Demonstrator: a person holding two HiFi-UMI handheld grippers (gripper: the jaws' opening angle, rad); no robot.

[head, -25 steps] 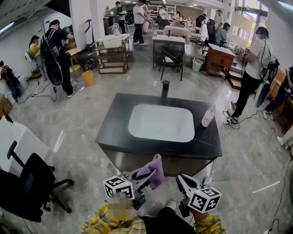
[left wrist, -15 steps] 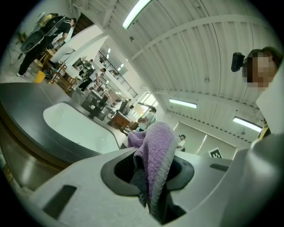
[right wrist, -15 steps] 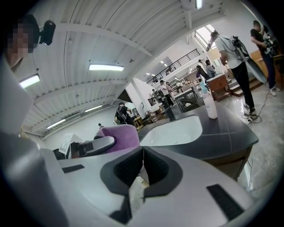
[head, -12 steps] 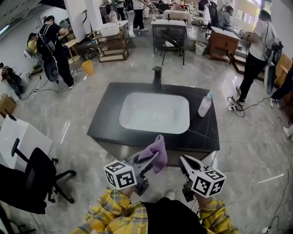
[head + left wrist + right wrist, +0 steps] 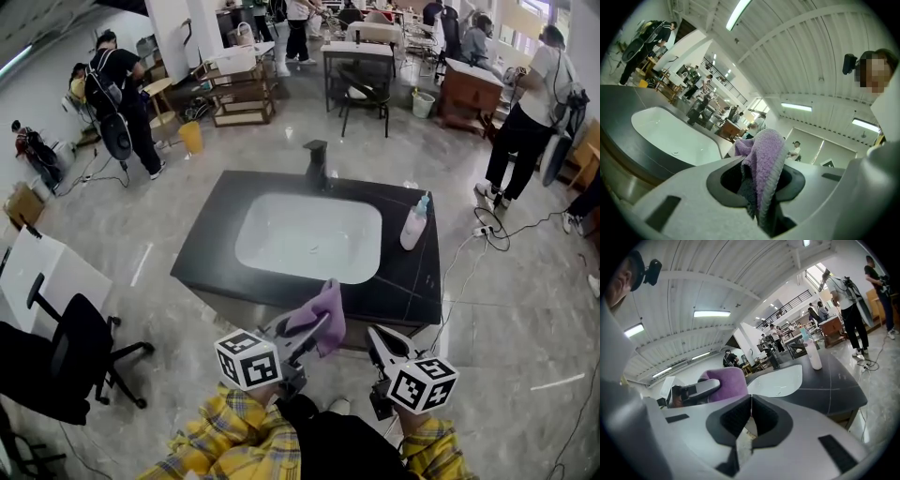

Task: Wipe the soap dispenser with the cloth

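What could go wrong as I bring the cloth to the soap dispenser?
1. The soap dispenser stands tall and slim toward the right edge of the counter; a one-sided wipe could tip it off. The shut right gripper isn't ready to steady it.
2. The cloth bunches out of the left gripper's jaws and may slip under rubbing.

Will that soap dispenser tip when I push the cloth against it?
Probably: the soap dispenser is tall and narrow, standing free on the counter, so a high push may topple it. It looks like light plastic, so it might also slide.
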